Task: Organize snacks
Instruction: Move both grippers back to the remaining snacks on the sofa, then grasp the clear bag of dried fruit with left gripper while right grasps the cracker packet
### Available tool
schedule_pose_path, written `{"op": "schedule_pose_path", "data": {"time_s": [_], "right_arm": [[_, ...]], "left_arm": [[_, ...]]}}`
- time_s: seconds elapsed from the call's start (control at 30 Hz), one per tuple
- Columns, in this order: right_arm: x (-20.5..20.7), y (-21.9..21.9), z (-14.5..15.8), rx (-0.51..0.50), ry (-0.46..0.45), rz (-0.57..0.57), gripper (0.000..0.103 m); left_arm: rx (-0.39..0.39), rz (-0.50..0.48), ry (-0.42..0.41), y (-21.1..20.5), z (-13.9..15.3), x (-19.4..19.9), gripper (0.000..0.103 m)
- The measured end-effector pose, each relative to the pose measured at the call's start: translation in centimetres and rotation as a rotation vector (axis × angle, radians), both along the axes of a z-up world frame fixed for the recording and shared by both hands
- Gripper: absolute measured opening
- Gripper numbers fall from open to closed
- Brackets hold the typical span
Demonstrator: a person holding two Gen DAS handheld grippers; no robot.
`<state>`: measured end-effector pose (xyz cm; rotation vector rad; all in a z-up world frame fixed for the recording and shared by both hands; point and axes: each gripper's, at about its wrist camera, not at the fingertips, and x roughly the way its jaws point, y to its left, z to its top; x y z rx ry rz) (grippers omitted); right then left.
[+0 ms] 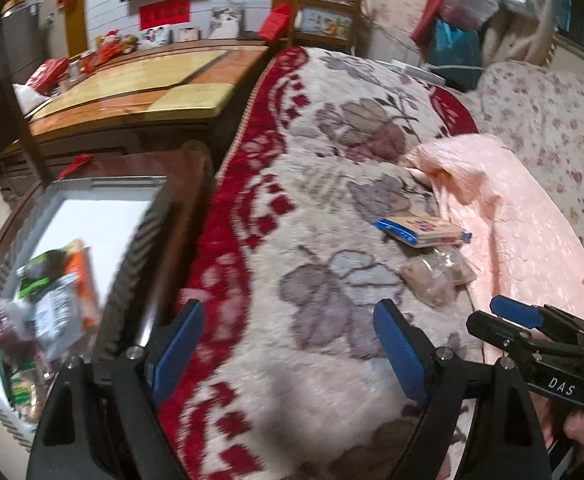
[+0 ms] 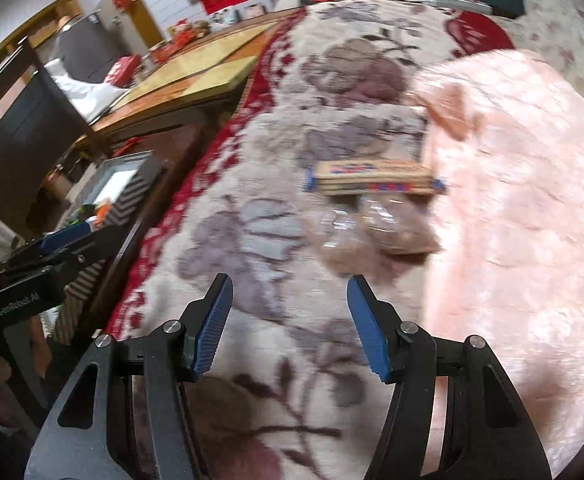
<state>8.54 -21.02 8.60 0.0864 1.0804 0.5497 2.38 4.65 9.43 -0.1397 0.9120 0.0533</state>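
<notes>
A tan snack pack with blue ends (image 1: pixel 422 231) (image 2: pixel 374 176) lies on the floral blanket (image 1: pixel 312 208) (image 2: pixel 252 208). A clear bag of brown snacks (image 1: pixel 436 278) (image 2: pixel 376 232) lies just in front of it. A white box (image 1: pixel 96 216) (image 2: pixel 120 176) left of the bed holds several snack packets (image 1: pixel 52 296). My left gripper (image 1: pixel 288 316) is open and empty over the blanket's red border. My right gripper (image 2: pixel 288 292) is open and empty, just short of the clear bag; it also shows in the left wrist view (image 1: pixel 504 312).
A pink quilt (image 1: pixel 512 232) (image 2: pixel 512 200) covers the bed right of the snacks. A wooden table (image 1: pixel 152 84) (image 2: pixel 196 72) stands beyond the white box. The left gripper's body (image 2: pixel 52 252) shows at the left of the right wrist view.
</notes>
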Motion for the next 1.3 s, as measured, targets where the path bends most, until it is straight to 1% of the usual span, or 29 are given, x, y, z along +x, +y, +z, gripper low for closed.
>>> {"op": "schedule_pose_path", "data": {"time_s": [0.17,0.37,0.5,0.6,0.83,1.03,1.3], "right_arm": [[1.0,-1.7,-0.9,0.022,0.023,-0.033,0.060],[1.8,-1.8,-2.1,0.028,0.044,-0.034,0.060],[2.5,-1.4,-2.7,0.004,0.043,-0.027,0.060],[2.8,-1.9,-2.8,0.014,0.055,-0.039,0.060],[2.5,-3.3,-3.5,-0.004,0.101,-0.054,0.060],[2.3,-4.3,-3.9,0.000,0.117,-0.074,0.060],[2.4,-4.4,-4.2,0.001,0.125,-0.072,0.060]], "left_arm": [[0.014,-0.050,0.017,-2.1,-0.6,1.9,0.087],[-0.010,-0.128,0.046,-4.1,-1.1,4.5,0.087],[-0.017,-0.141,0.077,-4.9,-1.8,5.5,0.087],[-0.042,-0.151,0.093,-5.6,-2.3,6.2,0.087],[-0.082,-0.272,0.131,-8.0,-3.8,8.3,0.088],[-0.084,-0.361,0.171,-10.3,-5.3,9.6,0.088],[-0.074,-0.398,0.192,-11.8,-6.5,11.0,0.088]]}}
